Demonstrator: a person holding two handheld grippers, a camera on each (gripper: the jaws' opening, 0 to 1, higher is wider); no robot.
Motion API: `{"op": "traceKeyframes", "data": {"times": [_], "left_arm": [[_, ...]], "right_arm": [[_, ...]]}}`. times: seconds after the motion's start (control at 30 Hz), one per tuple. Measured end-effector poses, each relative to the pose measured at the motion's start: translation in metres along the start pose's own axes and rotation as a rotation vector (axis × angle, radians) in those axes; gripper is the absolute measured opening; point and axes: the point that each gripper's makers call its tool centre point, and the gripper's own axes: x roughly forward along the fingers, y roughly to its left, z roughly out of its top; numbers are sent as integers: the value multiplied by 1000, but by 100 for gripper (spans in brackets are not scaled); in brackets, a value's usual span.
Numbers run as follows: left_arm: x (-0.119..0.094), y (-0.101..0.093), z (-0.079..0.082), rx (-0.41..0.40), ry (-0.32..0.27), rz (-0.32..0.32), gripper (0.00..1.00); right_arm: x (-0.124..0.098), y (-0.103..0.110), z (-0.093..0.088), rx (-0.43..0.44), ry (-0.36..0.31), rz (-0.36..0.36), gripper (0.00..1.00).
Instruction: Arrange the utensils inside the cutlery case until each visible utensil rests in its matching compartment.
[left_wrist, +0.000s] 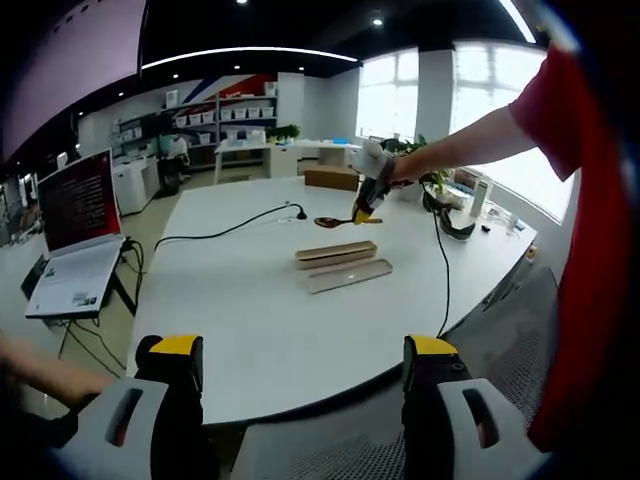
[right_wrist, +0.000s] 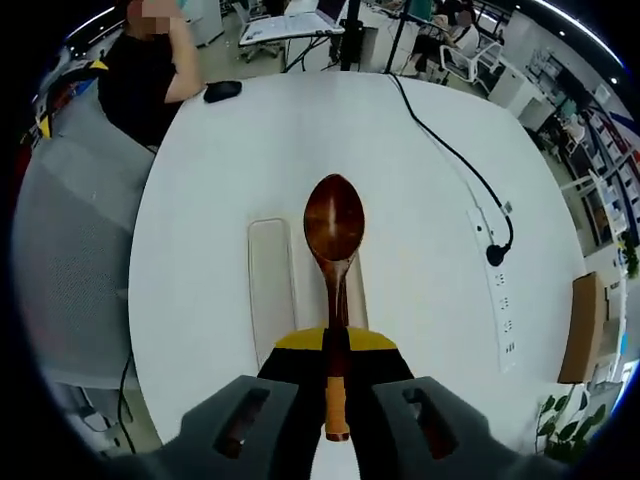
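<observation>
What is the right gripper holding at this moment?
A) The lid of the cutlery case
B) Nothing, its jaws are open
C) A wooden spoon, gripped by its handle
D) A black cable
C: in the right gripper view the right gripper is shut on the handle of the wooden spoon, whose bowl points out above the cutlery case on the white table.

Left gripper (left_wrist: 305, 375) jaws parted; right gripper (right_wrist: 336, 345) jaws clamped.

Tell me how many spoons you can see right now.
1. The wooden spoon is clamped by its handle in the right gripper, held above the open cutlery case on the white table. Other utensils may be hidden inside the case.
</observation>
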Motion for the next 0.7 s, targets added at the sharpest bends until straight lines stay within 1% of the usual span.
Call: {"op": "traceKeyframes", "data": {"times": [0.23, 0.4, 0.5, 0.7], "left_arm": [[-2, 4, -2, -21, 2, 7, 86], [-1, 6, -2, -9, 6, 11, 86], [-1, 7, -1, -2, 3, 13, 86], [2, 8, -4, 15, 26, 16, 87]], "right_arm": [[7, -8, -4, -7, 19, 3, 2], [15, -12, -9, -10, 27, 9, 2], [24, -9, -10, -1, 25, 24, 2], [39, -7, -8, 14, 18, 38, 2]]}}
